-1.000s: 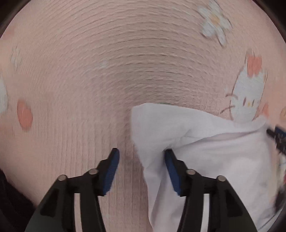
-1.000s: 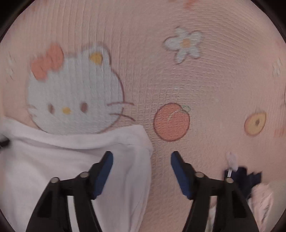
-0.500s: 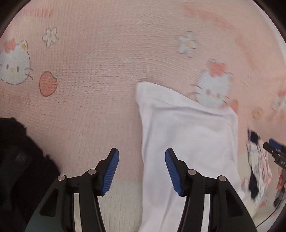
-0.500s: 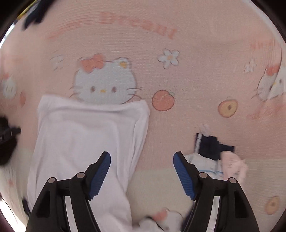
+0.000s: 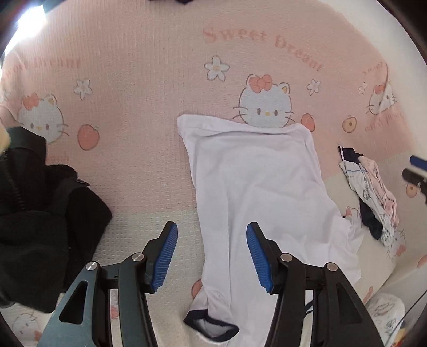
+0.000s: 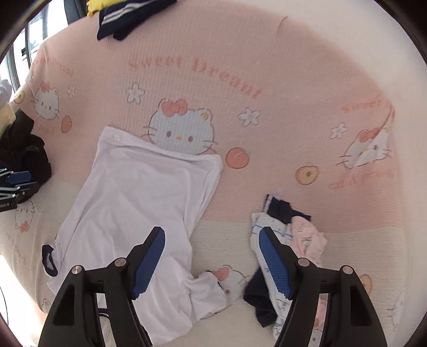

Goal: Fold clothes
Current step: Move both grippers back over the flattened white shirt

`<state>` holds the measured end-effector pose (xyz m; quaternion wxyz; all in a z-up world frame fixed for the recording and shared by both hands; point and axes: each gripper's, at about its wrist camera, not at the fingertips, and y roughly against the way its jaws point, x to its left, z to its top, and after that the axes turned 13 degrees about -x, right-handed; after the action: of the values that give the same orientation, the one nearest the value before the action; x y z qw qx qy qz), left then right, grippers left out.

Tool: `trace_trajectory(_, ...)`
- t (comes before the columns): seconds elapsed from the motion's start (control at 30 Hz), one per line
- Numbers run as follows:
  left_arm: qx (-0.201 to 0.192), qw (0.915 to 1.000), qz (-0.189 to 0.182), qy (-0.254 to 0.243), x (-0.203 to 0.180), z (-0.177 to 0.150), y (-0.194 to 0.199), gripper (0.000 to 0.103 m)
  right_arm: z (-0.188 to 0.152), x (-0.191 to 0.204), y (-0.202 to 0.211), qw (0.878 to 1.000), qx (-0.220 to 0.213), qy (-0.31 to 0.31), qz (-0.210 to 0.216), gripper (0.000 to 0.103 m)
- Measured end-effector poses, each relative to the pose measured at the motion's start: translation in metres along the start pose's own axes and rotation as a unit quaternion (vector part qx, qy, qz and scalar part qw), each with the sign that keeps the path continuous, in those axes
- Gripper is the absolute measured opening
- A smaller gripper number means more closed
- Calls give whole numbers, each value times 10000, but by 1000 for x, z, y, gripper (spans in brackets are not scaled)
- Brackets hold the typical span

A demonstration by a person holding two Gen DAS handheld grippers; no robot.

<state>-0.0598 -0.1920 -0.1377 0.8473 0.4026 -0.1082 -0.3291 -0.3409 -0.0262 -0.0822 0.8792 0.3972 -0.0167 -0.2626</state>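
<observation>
A white T-shirt (image 5: 261,186) with dark-trimmed sleeve cuffs lies folded lengthwise into a long strip on a pink cartoon-cat blanket (image 5: 133,80). It also shows in the right wrist view (image 6: 138,202). My left gripper (image 5: 212,260) is open and empty, raised above the strip's near end. My right gripper (image 6: 212,263) is open and empty, raised above the shirt's right edge. The left gripper shows at the left edge of the right wrist view (image 6: 13,184).
A black garment (image 5: 40,213) lies at the left of the blanket. A small pile of pink, white and navy clothes (image 6: 283,245) lies right of the shirt. Navy striped clothing (image 6: 128,18) sits at the blanket's far edge.
Both grippers have pulled back and up from the shirt's far corners, open and empty. The shirt lies flat where it was left.
</observation>
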Motion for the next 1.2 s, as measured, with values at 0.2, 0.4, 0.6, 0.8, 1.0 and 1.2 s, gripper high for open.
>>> trace_trajectory(0.2, -207, 9996, 121, -179, -16, 1, 47, 51, 12, -36, 43, 9980, -265, -580, 59, 79)
trace_trajectory(0.4, -114, 9989, 246, -390, -23, -5, 77, 51, 15, -48, 35, 9950, -238, -872, 434, 79)
trace_trajectory(0.6, 16, 9988, 337, -368, -21, -9, 71, 50, -20, -16, 19, 9961, -68, -486, 729, 79)
trace_trajectory(0.8, 105, 9953, 251, -931, -42, -26, 52, 51, -74, 10, 21, 9982, -115, -333, 481, 79)
trace_trajectory(1.0, -314, 9956, -125, -878, -51, -57, 46, 51, -128, 29, 31, 9909, -552, -1109, 524, 79)
trace_trajectory(1.2, -322, 9980, -157, -529, -56, -94, 27, 51, -168, 46, 17, 9832, -483, -1712, 417, 79)
